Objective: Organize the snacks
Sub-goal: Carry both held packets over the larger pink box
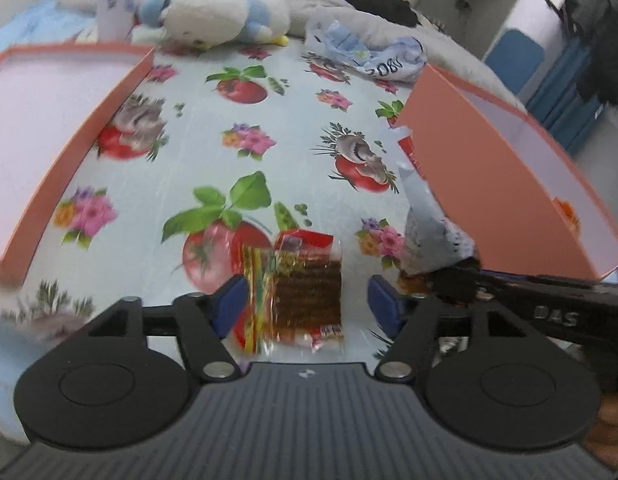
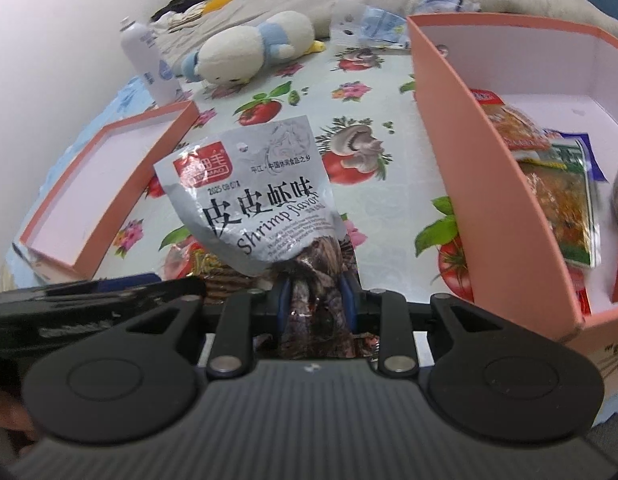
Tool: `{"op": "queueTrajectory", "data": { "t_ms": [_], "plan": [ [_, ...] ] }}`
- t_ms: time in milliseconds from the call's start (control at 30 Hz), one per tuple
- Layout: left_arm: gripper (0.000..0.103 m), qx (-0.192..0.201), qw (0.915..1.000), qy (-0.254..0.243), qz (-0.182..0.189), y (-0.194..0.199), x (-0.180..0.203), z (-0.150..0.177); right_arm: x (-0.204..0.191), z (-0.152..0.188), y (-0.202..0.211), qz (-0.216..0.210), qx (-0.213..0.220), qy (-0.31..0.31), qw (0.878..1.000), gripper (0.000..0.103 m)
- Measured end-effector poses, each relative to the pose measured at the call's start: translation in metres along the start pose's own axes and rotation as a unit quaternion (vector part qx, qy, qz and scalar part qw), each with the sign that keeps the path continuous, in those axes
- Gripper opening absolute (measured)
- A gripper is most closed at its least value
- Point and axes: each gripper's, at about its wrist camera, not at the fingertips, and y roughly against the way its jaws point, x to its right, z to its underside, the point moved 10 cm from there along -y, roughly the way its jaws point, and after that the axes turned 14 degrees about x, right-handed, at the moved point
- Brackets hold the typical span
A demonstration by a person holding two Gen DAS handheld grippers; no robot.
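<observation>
Left wrist view: the left tool [image 1: 301, 300] is released, its blue pads standing wide on either side of a clear snack packet [image 1: 299, 292] with a red header and a dark brown filling. The packet lies flat on the fruit-printed surface [image 1: 213, 136], and no pad presses on it. Left of this packet sits an empty shallow pink lid [image 1: 61, 152]; right of it rises the outer wall of the deeper pink box [image 1: 489, 184]. A silver pouch [image 1: 425, 216] hangs just right of the packet, in the black jaws of the other tool.

Right wrist view: the right tool [image 2: 315, 300] is clenched on the lower end of the shrimp-flavour pouch [image 2: 253, 196], which stands up in front of the camera. Right of the pouch, the pink box [image 2: 469, 184] already holds several snack packets [image 2: 557, 196]. The step in hand looks like carrying this pouch into the box; the next move calls for lifting it over the near wall, which stands in the way, then letting go. Beyond the pouch lie a plush toy [image 2: 253, 52] and a white bottle [image 2: 149, 60], both well clear.
</observation>
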Motion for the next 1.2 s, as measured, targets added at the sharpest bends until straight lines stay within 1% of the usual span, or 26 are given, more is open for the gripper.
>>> {"op": "queueTrajectory", "data": {
  "t_ms": [67,133,200,267,400,467,567,700,800,933,1200],
  "plan": [
    [0.074,-0.011,0.9997,-0.02,0.001,-0.012,0.006,0.004,0.002,0.001,0.002,0.003,0.002,-0.008,1.0,0.029],
    [0.074,-0.01,0.9991,-0.042,0.006,-0.02,0.012,0.006,0.004,0.0,0.005,0.006,0.005,-0.013,1.0,0.029],
    [0.074,-0.011,0.9981,-0.061,-0.005,-0.027,0.014,0.009,0.007,0.0,0.007,0.009,0.006,-0.018,1.0,0.029],
    [0.073,-0.023,0.9978,-0.06,-0.014,-0.037,0.011,0.015,0.01,0.0,0.009,0.012,0.007,-0.023,1.0,0.029],
    [0.071,-0.023,0.997,-0.069,-0.029,-0.042,0.008,0.017,0.015,0.004,0.01,0.016,0.005,-0.025,1.0,0.029],
    [0.065,-0.025,0.995,-0.087,-0.042,-0.043,0.009,0.019,0.016,0.004,0.011,0.017,0.008,-0.022,1.0,0.029],
    [0.062,-0.024,0.9927,-0.106,-0.052,-0.044,0.012,0.021,0.015,0.004,0.011,0.019,0.009,-0.019,1.0,0.029],
    [0.057,-0.02,0.9911,-0.12,-0.054,-0.043,0.016,0.02,0.014,0.003,0.013,0.02,0.01,-0.016,1.0,0.029],
    [0.055,-0.017,0.9923,-0.111,-0.052,-0.038,0.015,0.016,0.015,0.003,0.015,0.02,0.01,-0.017,1.0,0.029],
    [0.055,-0.012,0.9954,-0.081,-0.049,-0.029,0.012,0.009,0.015,0.0,0.016,0.019,0.012,-0.019,1.0,0.029],
    [0.055,0.015,0.9975,-0.046,-0.051,-0.002,0.01,-0.016,0.004,-0.01,0.025,0.008,0.021,-0.012,1.0,0.029]
  ]
}}
